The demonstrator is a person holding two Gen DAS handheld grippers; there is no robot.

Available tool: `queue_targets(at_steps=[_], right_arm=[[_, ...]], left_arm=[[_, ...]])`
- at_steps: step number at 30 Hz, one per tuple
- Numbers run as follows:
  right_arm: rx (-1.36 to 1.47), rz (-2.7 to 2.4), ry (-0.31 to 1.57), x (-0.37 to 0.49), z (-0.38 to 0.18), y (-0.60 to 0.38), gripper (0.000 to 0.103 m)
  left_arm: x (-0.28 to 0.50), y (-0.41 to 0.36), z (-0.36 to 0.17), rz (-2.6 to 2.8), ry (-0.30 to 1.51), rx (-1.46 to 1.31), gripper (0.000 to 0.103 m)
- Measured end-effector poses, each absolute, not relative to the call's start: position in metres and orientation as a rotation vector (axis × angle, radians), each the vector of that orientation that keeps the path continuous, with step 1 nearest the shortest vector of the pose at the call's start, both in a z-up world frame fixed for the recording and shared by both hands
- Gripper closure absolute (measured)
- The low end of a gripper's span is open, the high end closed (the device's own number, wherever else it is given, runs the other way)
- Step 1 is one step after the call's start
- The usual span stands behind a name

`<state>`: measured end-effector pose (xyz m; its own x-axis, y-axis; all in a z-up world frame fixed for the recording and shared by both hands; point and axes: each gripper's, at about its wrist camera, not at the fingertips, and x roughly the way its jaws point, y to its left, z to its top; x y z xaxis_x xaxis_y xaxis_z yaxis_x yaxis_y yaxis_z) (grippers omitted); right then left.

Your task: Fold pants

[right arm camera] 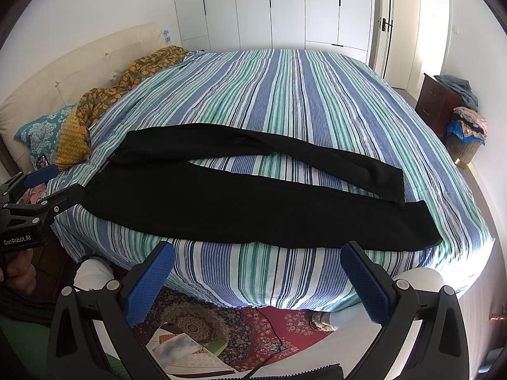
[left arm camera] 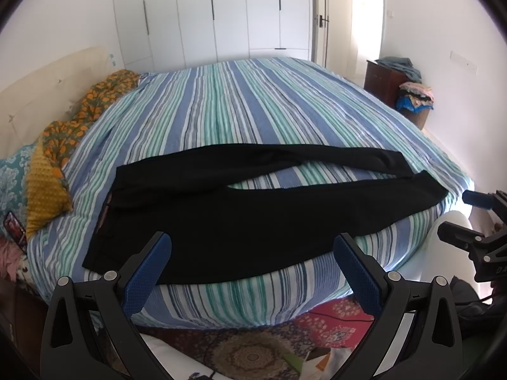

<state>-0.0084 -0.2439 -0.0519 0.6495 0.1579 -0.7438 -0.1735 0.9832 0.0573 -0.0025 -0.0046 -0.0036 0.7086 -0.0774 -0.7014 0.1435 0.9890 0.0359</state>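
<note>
Black pants (left arm camera: 240, 215) lie flat on the striped bedspread (left arm camera: 240, 104) near the bed's front edge, waistband at the left, both legs stretching right with a gap between them. They also show in the right wrist view (right arm camera: 221, 202). My left gripper (left arm camera: 252, 250) is open and empty, held just in front of the pants' near edge. My right gripper (right arm camera: 257, 259) is open and empty, in front of the near leg. The right gripper also shows at the right edge of the left wrist view (left arm camera: 465, 218), and the left gripper at the left of the right wrist view (right arm camera: 47, 183).
Pillows and an orange patterned cloth (right arm camera: 126, 82) lie at the headboard on the left. A patterned rug (right arm camera: 221, 326) with papers lies on the floor below the bed. A dark dresser with piled clothes (right arm camera: 456, 110) stands at the right. White wardrobes (right arm camera: 285, 9) stand behind the bed.
</note>
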Motion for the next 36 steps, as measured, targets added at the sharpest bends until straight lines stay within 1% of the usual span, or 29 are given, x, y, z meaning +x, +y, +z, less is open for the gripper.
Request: queue_targets(at_steps=[21, 36], right_arm=[[-0.034, 0.188, 0.828, -0.012, -0.052, -0.243, 0.000], [-0.003, 0.142, 0.821, -0.010, -0.053, -0.254, 0.000]], left_arm=[[-0.006, 0.003, -0.008, -0.108, 0.769, 0.058, 0.001], [0.004, 0.001, -0.013, -0.106, 0.821, 0.057, 0.001]])
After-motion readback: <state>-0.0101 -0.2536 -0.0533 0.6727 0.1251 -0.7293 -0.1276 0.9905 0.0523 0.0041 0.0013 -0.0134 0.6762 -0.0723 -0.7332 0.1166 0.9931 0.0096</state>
